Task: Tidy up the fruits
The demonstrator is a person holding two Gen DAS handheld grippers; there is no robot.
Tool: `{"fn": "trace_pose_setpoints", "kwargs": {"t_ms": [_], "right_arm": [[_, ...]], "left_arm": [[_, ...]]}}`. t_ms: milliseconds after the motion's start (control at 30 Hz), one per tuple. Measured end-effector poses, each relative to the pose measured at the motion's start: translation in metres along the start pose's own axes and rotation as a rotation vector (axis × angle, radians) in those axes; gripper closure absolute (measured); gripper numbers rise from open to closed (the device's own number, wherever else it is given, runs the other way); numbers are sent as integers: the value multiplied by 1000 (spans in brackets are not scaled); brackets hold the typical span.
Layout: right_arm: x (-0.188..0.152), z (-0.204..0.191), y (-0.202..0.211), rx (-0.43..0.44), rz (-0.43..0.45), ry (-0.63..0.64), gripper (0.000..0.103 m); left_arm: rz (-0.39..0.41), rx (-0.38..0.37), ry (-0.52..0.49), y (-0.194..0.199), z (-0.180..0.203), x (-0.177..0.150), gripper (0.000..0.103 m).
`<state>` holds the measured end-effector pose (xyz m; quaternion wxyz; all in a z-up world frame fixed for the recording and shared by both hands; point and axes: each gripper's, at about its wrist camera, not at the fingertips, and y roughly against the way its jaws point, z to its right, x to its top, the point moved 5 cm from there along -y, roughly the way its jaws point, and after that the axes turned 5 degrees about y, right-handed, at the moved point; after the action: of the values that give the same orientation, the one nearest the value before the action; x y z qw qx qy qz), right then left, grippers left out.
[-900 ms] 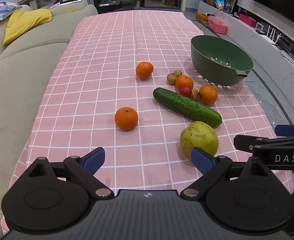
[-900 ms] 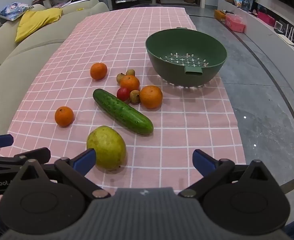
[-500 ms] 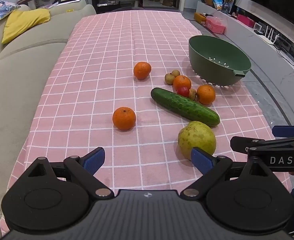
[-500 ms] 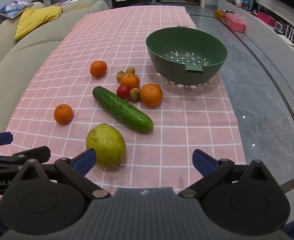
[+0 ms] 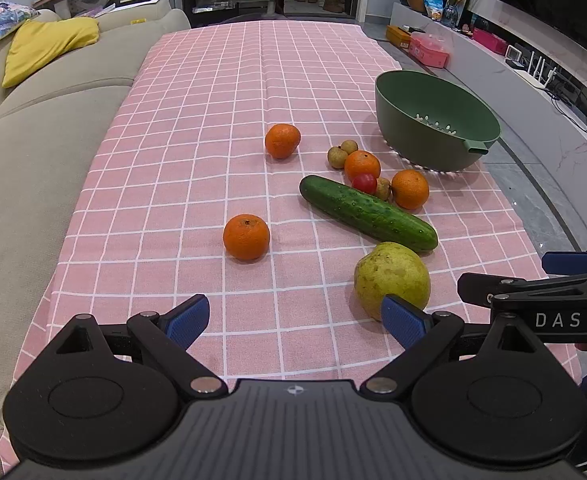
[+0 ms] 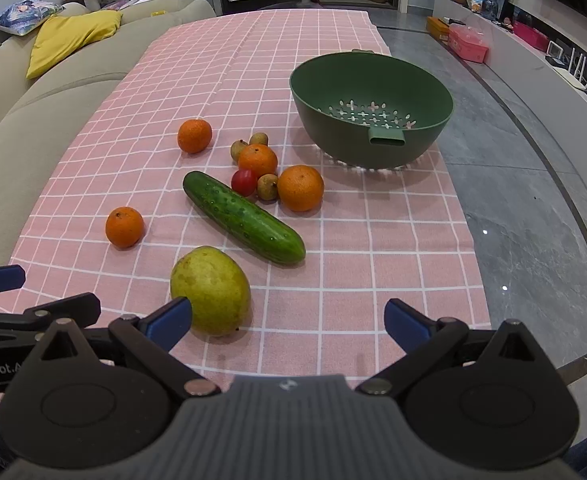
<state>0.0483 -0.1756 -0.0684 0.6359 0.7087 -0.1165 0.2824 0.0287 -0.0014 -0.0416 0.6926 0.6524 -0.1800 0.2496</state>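
Both jaws stand wide and empty above the near edge of the table [image 5: 197, 128]. The left hand-held gripper [image 5: 295, 316] has the pear [image 5: 391, 278] just past its right fingertip; the right hand-held gripper [image 6: 289, 318] has that pear just past its left fingertip. Beyond lie the cucumber [image 6: 243, 218], a lone orange [image 5: 246, 237] to the left, then a cluster of oranges [image 6: 300, 188], a tomato [image 6: 244, 182] and small brown fruits. Farthest stands the empty green colander [image 6: 373, 108].

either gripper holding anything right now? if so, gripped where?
Nothing is held. The left gripper and right gripper are both open and empty above the tablecloth; the pear lies untouched.
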Motion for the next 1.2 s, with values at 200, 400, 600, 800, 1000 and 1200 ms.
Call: {"fn": "trace_pose_setpoints", "kwargs": {"t_ms": [200, 400, 600, 800, 1000, 1200], "right_arm": [[0, 0, 0, 0, 0, -1, 5], [-1, 0, 0, -1, 1, -1, 5], [-1, 1, 0, 0, 3, -1, 5], [0, 0, 1, -2, 1, 0, 5], [0, -1, 1, -3, 0, 0, 5], [0, -1, 0, -2, 0, 0, 5]], "left_arm": [[4, 1, -3, -1, 0, 0, 0], [6, 1, -4, 0, 1, 0, 0], [12, -1, -5, 1, 1, 2, 0], [15, -1, -5, 1, 2, 2, 0], [16, -1, -6, 1, 2, 2, 0], [15, 0, -6, 1, 2, 2, 0]]}}
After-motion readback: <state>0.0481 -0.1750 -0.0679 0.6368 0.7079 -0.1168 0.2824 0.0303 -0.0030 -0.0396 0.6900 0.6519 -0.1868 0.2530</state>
